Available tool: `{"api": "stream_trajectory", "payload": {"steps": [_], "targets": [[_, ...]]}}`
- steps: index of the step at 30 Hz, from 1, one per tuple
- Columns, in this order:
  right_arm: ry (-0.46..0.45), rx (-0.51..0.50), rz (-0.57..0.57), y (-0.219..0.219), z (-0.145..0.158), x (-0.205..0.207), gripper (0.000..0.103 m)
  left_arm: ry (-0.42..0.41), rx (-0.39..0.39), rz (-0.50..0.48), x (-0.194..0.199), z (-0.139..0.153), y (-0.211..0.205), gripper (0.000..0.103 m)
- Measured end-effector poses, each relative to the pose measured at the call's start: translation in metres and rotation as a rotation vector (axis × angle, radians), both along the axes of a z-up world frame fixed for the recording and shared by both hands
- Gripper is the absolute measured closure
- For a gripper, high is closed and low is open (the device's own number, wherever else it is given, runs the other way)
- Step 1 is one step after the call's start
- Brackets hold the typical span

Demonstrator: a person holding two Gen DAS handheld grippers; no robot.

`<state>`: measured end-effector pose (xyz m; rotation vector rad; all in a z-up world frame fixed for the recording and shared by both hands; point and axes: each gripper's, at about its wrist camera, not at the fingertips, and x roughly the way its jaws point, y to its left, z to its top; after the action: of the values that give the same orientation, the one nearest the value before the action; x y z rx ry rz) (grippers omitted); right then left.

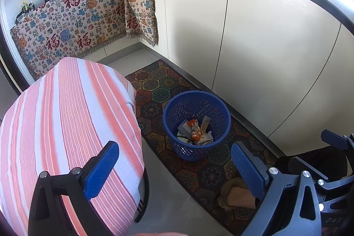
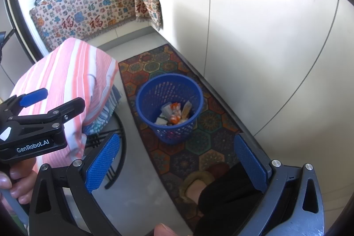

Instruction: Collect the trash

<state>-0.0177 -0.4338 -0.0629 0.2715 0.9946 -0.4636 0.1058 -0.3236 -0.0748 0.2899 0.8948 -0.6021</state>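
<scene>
A blue mesh wastebasket (image 1: 196,125) (image 2: 170,108) stands on the patterned floor mat and holds several crumpled wrappers and packets (image 1: 194,131) (image 2: 176,114). My left gripper (image 1: 174,167) hovers above and nearer than the basket, open, with nothing between its blue pads. My right gripper (image 2: 177,163) is also open and empty, above the mat in front of the basket. The left gripper's body (image 2: 33,125) shows at the left of the right wrist view, held by a hand.
A round table under a pink-striped cloth (image 1: 66,125) (image 2: 66,85) stands left of the basket. Cream cabinet doors (image 1: 254,48) run along the right. A patterned cloth (image 1: 73,21) drapes the counter with pans behind. A slippered foot (image 1: 236,194) (image 2: 199,183) rests on the mat.
</scene>
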Motion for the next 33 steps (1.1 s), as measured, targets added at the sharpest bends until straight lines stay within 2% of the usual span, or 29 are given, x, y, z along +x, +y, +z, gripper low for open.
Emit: {"api": "stream_trajectory", "payload": {"steps": [33], "targets": [[0.012, 0.021, -0.017, -0.0005, -0.008, -0.0017, 0.0, 0.009, 0.015, -0.027, -0.002, -0.0067, -0.0041, 0.0]]}}
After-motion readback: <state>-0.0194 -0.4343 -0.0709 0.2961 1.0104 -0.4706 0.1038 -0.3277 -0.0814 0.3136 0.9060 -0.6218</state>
